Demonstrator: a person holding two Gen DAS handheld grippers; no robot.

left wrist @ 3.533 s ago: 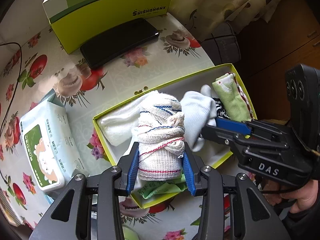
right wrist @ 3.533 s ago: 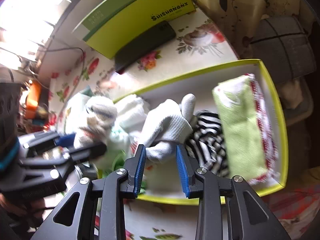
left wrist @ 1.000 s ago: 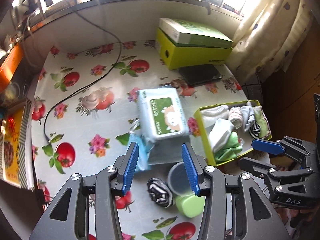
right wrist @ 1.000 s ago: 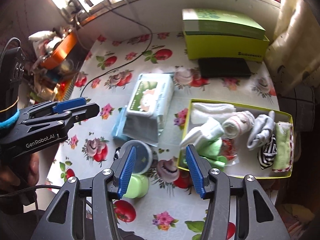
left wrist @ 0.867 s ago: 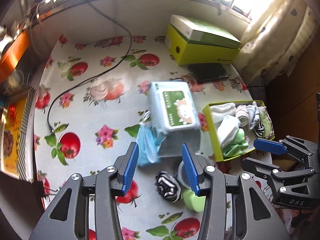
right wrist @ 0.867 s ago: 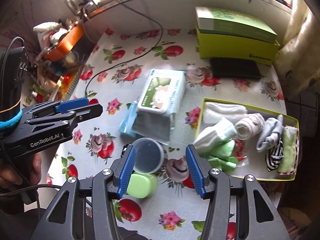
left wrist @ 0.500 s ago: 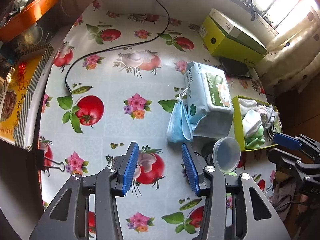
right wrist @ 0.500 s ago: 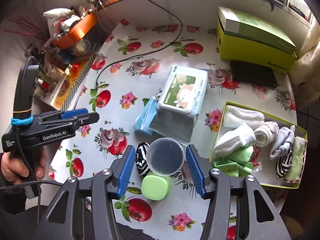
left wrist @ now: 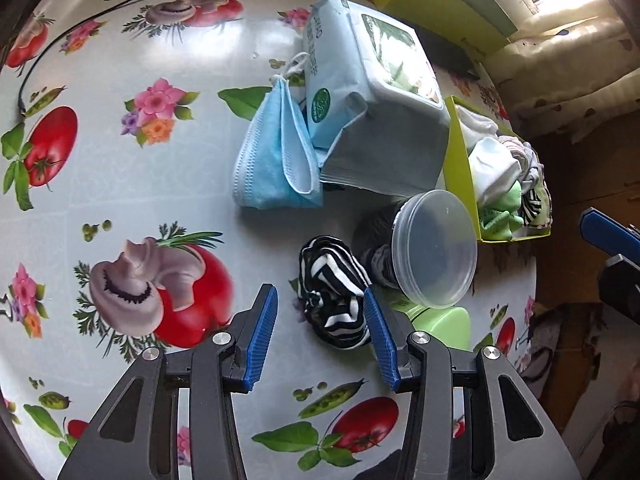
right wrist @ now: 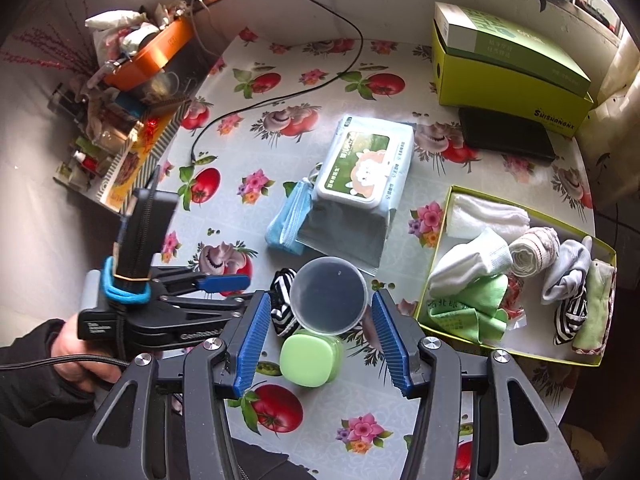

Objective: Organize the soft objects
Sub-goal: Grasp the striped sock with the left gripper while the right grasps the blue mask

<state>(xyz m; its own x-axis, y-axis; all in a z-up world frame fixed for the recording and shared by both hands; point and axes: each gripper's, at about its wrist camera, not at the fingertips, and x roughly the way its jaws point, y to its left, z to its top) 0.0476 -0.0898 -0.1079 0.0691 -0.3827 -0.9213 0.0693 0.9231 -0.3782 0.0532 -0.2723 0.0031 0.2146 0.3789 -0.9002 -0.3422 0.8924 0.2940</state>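
Observation:
A rolled black-and-white striped sock (left wrist: 332,292) lies on the flowered tablecloth beside a clear plastic cup (left wrist: 434,254). My left gripper (left wrist: 320,336) hangs open just above the sock, which lies ahead of its blue pads and mostly between them, untouched. From the right wrist view, that left gripper (right wrist: 236,292) reaches in from the left toward the sock (right wrist: 282,304). My right gripper (right wrist: 320,344) is open and empty, high over the cup (right wrist: 328,294) and a green lidded pot (right wrist: 310,358). The yellow-green tray (right wrist: 516,350) holds several folded cloths and socks.
A blue face mask (left wrist: 276,156) leans on a wet-wipes pack (left wrist: 372,92). A yellow-green box (right wrist: 508,68) and a black flat case (right wrist: 504,136) sit at the back right. A black cable (right wrist: 280,96) crosses the table. Cluttered shelves stand off the left edge.
My left gripper let go of the rolled cloth, which now lies in the tray, then swung left and sank low over the striped sock. The right gripper drew back above the table.

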